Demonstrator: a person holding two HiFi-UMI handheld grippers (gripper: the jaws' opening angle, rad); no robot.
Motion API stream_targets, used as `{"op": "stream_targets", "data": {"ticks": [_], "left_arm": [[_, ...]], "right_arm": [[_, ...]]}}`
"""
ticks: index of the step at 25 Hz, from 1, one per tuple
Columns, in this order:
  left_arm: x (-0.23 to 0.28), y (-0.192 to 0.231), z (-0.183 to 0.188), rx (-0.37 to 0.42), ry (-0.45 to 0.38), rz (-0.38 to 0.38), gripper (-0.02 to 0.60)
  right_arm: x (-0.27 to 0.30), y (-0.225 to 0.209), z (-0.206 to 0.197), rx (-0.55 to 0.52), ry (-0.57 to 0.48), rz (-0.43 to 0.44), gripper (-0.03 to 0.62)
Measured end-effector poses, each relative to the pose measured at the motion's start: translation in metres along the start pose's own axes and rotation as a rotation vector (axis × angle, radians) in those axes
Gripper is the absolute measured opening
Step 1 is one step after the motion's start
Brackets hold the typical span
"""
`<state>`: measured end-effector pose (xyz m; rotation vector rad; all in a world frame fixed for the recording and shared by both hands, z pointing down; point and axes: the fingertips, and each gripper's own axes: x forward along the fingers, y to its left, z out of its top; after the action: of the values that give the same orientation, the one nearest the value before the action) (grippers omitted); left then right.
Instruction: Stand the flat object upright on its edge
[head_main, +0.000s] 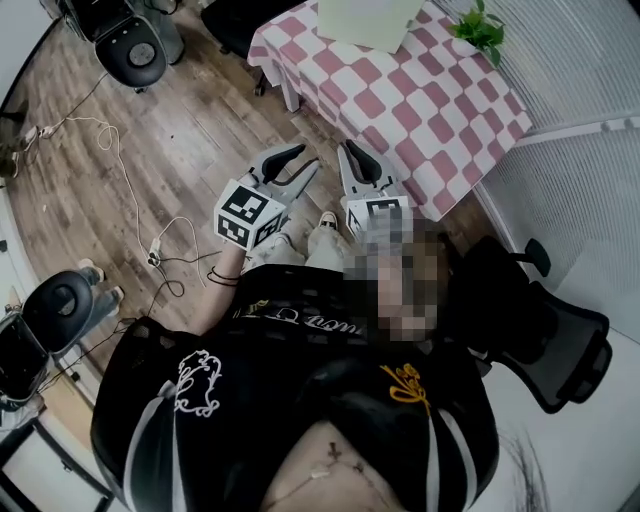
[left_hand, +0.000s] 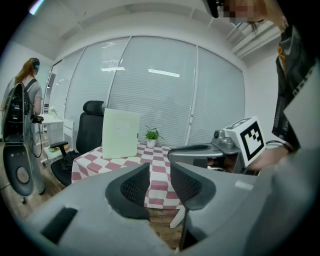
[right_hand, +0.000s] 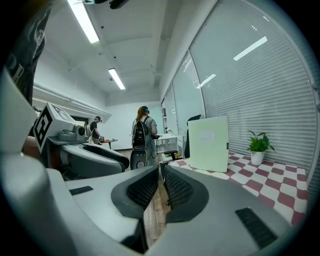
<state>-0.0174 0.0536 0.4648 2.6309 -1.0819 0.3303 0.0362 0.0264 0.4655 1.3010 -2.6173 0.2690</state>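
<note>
The flat object, a pale green board (head_main: 365, 22), stands upright on the red-and-white checked table (head_main: 400, 100); the board (left_hand: 121, 132) also shows in the left gripper view, and in the right gripper view the board (right_hand: 209, 143) is upright too. Both grippers are held in the air near the person's body, well short of the table. My left gripper (head_main: 290, 165) has a narrow gap between its jaws with nothing in it (left_hand: 160, 182). My right gripper (head_main: 355, 160) has its pads almost touching, empty (right_hand: 161, 182).
A small potted plant (head_main: 480, 30) sits on the table beside the board. A black office chair (head_main: 540, 330) stands at the right, wheeled stools (head_main: 130, 50) and cables (head_main: 110, 150) lie on the wood floor at left. A person with a backpack (right_hand: 141, 135) stands further back.
</note>
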Motion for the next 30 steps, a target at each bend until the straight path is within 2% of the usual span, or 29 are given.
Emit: {"op": "stream_targets", "data": {"ticks": [6,14,30], "left_arm": [[-0.043,-0.008,-0.009,-0.009,-0.026,-0.017,0.138],[-0.084,-0.016,-0.027,0.027,-0.018,-0.033,0.138],[-0.103,-0.03,-0.024,0.063,-0.036,-0.079,0.138]], "right_arm": [[-0.018,0.049,-0.001,-0.013,0.0,-0.005,0.039],[-0.041,0.099,-0.007,-0.005,-0.002,-0.019,0.033],[-0.055,0.122,-0.006,-0.036,-0.008,-0.05,0.032]]}}
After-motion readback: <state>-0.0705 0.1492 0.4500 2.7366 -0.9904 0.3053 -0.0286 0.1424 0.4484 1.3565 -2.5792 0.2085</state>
